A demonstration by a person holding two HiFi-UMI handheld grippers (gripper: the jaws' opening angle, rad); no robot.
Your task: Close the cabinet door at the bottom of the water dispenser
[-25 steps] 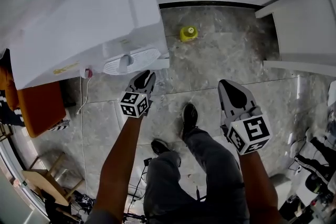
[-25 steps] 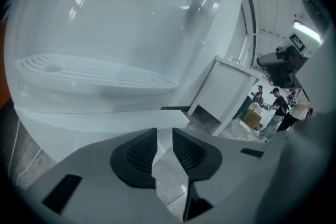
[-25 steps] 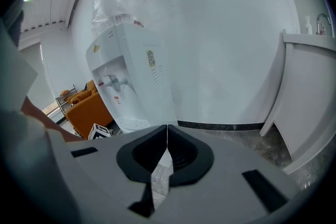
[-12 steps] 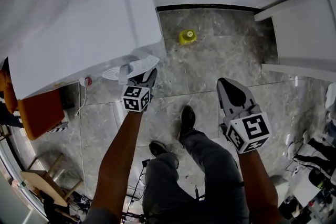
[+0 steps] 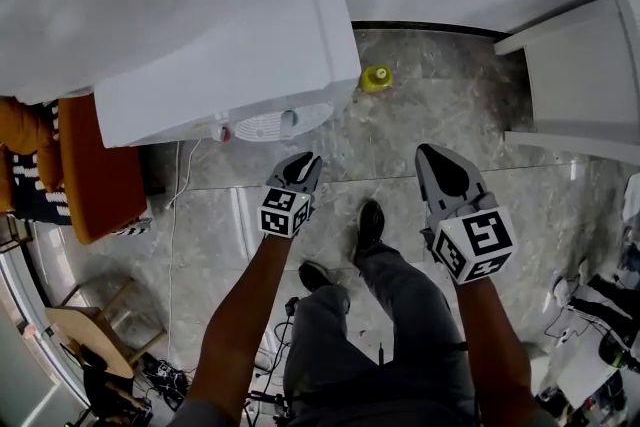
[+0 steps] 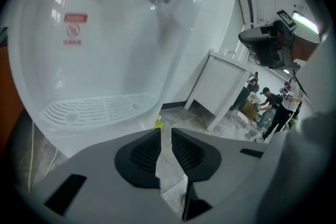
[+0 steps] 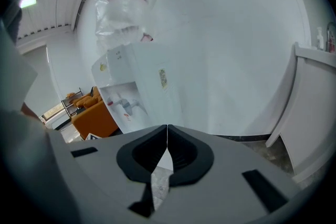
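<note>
The white water dispenser (image 5: 210,35) fills the upper left of the head view, its drip tray (image 5: 280,123) jutting out at the front. Its top hides the bottom cabinet door from above. My left gripper (image 5: 303,165) hangs a little in front of the tray, apart from it; its jaws are closing with a narrow gap and nothing between them. The left gripper view shows the taps and the drip tray (image 6: 97,110) beyond the left gripper (image 6: 165,131). My right gripper (image 5: 441,162) is shut and empty over the floor to the right. In its own view the right gripper (image 7: 167,127) faces the dispenser (image 7: 152,86).
A small yellow object (image 5: 377,77) lies on the grey tiled floor by the dispenser's right corner. An orange sofa (image 5: 95,175) stands at the left. A white cabinet (image 5: 580,65) stands at the right. The person's shoes (image 5: 368,225) are below the grippers. A cable (image 5: 172,215) runs across the floor.
Half a second ago the left gripper's tips were right at the drip tray; now it has drawn back from it. Both grippers have risen slightly.
</note>
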